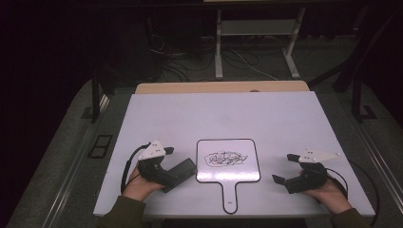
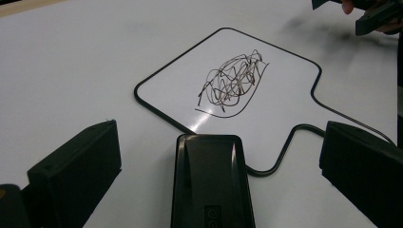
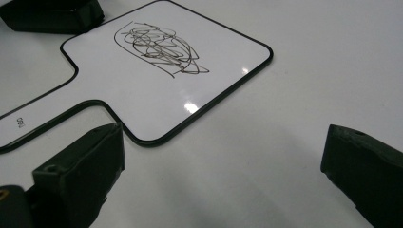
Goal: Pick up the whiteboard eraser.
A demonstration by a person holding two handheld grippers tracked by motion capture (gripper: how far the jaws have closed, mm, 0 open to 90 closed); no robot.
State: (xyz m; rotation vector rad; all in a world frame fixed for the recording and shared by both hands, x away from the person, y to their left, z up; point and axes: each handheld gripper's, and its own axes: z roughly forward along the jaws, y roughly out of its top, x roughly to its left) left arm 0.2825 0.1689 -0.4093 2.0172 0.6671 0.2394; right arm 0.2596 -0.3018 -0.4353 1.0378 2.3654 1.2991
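A paddle-shaped whiteboard (image 1: 247, 168) lies flat in the middle of the white table (image 1: 218, 114), its handle toward the person. On it is a dark scribble (image 1: 225, 159), also clear in the left gripper view as a scribble (image 2: 233, 83) and in the right gripper view as a scribble (image 3: 159, 47). A black eraser (image 1: 180, 173) lies at the board's left edge. My left gripper (image 1: 177, 167) is open around the eraser (image 2: 211, 185), with a gap on either side. My right gripper (image 1: 284, 168) stands open to the right of the board (image 3: 157, 90), nothing between its jaws.
The white tabletop has bare room behind and to both sides of the board. A wooden edge (image 1: 221, 87) shows beyond its far side. Metal desk legs (image 1: 218, 47) and cables lie on the floor at the back. The other hand's gripper (image 2: 375, 14) shows far off.
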